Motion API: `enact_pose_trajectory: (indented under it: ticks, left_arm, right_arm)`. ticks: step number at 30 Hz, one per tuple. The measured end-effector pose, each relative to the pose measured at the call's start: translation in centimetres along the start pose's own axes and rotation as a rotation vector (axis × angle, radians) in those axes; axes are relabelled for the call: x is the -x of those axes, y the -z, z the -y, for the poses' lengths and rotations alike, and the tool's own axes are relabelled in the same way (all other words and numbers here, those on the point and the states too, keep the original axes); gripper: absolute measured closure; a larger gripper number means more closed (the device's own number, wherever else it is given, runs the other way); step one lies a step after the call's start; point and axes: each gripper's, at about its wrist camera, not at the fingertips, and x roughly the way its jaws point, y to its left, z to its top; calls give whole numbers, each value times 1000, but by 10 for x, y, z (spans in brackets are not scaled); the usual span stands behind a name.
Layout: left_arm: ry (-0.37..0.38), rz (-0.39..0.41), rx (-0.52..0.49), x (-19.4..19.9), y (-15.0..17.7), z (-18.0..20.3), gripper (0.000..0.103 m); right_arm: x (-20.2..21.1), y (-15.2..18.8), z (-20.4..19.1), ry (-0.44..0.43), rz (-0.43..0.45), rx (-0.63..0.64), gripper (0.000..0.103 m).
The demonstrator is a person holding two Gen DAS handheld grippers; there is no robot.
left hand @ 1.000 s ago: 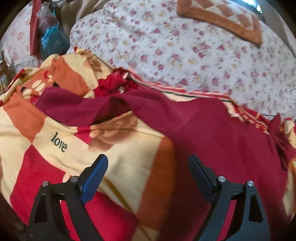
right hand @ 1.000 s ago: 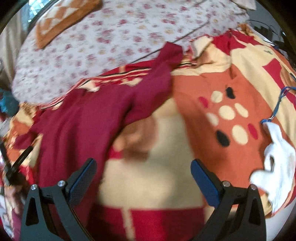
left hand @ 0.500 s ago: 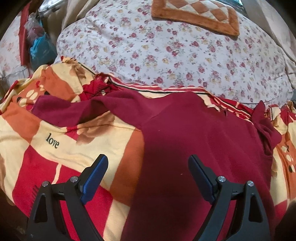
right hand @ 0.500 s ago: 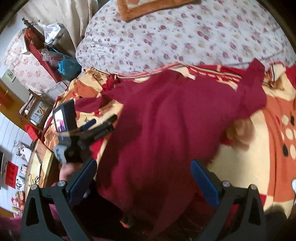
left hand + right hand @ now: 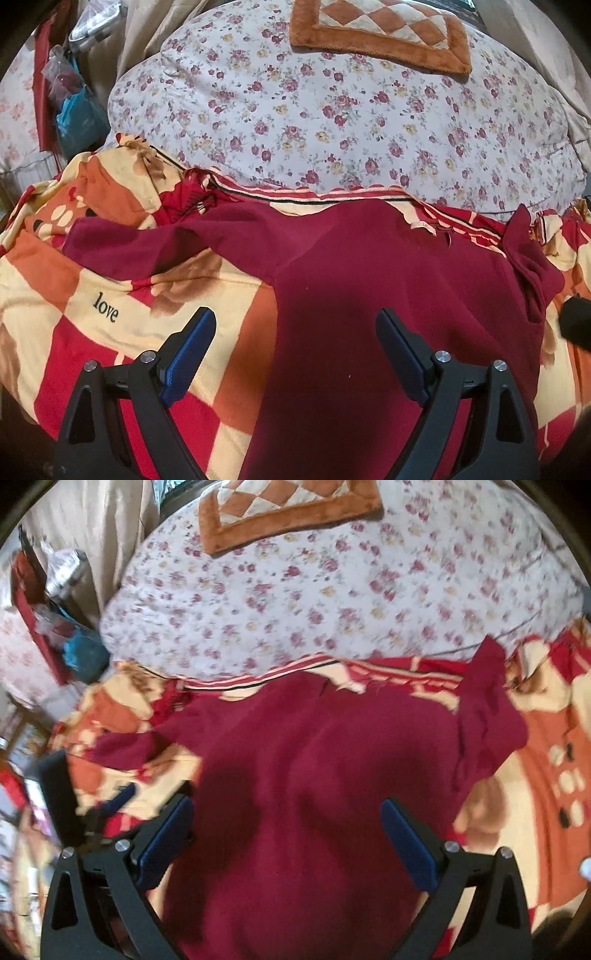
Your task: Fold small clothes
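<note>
A dark red long-sleeved top lies spread on a red, orange and cream blanket, one sleeve stretched to the left, the other bunched at the right. It also fills the middle of the right wrist view. My left gripper is open and empty, above the top's left edge. My right gripper is open and empty above the top's body. The left gripper shows at the left of the right wrist view.
A floral quilt lies heaped behind the blanket, with an orange checked cushion on it. Bags and clutter stand at the far left beside the bed. The blanket extends to the right.
Both grippers have swung toward the top, which now lies centred in both views. The right view turned from the blanket's right side to the top's body. Both grippers stayed open.
</note>
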Motion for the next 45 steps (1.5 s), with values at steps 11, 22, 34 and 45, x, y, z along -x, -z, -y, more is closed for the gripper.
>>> enact_pose_trajectory:
  ticks: [11, 22, 34, 45]
  left_arm:
    - [10, -17, 1, -19, 8, 10, 31]
    - [-17, -32, 13, -38, 13, 4, 31]
    - [-41, -50, -15, -53, 14, 7, 31]
    - [-45, -66, -7, -60, 14, 6, 31]
  right_arm:
    - [-44, 2, 25, 89, -40, -14, 0]
    - [-77, 1, 25, 120, -48, 12, 0]
    - [-98, 6, 32, 123, -48, -16, 0]
    - [-114, 10, 44, 152, -59, -32, 0]
